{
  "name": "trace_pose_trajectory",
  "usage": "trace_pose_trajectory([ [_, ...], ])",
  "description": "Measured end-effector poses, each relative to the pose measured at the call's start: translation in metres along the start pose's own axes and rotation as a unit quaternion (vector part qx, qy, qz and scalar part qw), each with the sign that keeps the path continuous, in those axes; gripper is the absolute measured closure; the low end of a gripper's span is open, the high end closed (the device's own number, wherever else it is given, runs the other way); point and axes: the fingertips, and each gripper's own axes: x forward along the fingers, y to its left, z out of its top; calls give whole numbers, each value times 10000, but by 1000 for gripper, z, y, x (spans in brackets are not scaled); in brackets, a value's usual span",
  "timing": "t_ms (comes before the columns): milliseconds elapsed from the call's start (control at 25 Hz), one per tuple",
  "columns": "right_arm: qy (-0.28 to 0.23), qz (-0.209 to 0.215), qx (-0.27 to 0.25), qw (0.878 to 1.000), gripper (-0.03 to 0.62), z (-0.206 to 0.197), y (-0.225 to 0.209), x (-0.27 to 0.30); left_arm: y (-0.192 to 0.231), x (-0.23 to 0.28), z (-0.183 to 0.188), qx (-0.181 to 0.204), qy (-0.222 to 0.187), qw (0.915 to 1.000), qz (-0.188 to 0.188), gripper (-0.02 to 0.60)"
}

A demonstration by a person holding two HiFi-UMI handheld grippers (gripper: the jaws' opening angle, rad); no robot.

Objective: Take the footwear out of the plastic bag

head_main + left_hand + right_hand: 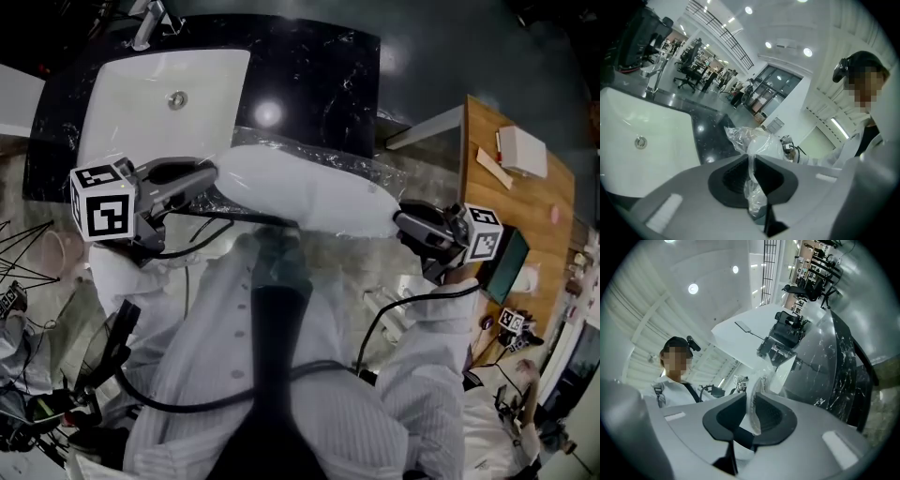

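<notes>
A clear plastic bag (300, 192) with white footwear inside hangs stretched between my two grippers, above the front edge of the counter. My left gripper (211, 178) holds the bag's left end. In the left gripper view its jaws (751, 168) are pinched on a fold of clear film, with the white footwear (759, 140) just beyond. My right gripper (403, 223) holds the bag's right end. In the right gripper view its jaws (753, 411) are closed on a strip of film. The left gripper (785, 333) shows across the bag there.
A white sink (122, 94) with a tap (150, 23) is set in the black marble counter (309, 75) beyond the bag. A wooden table (487, 216) with a white box (522, 150) stands at the right. Cables run from both grippers past my body.
</notes>
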Motion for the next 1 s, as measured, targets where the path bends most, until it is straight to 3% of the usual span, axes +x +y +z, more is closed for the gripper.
trace_pose_trajectory([
  [80,-179,-36,32,9998,521,2,0,-9,6,-5,2,-22,-61,9999,146,580],
  [280,-467,-341,-24,9983,526,3,-1,-27,14,-14,4,-45,-132,9993,344,580],
  [640,-587,-1471,-143,9873,539,9,-7,-51,33,-32,11,-100,-267,9949,971,580],
  [840,-625,-2007,-477,9765,539,16,-1,-56,51,-51,16,-107,-504,9877,1479,580],
  [1000,-717,-2546,-956,9596,540,28,11,-56,61,-64,26,-29,-769,9768,1999,580],
])
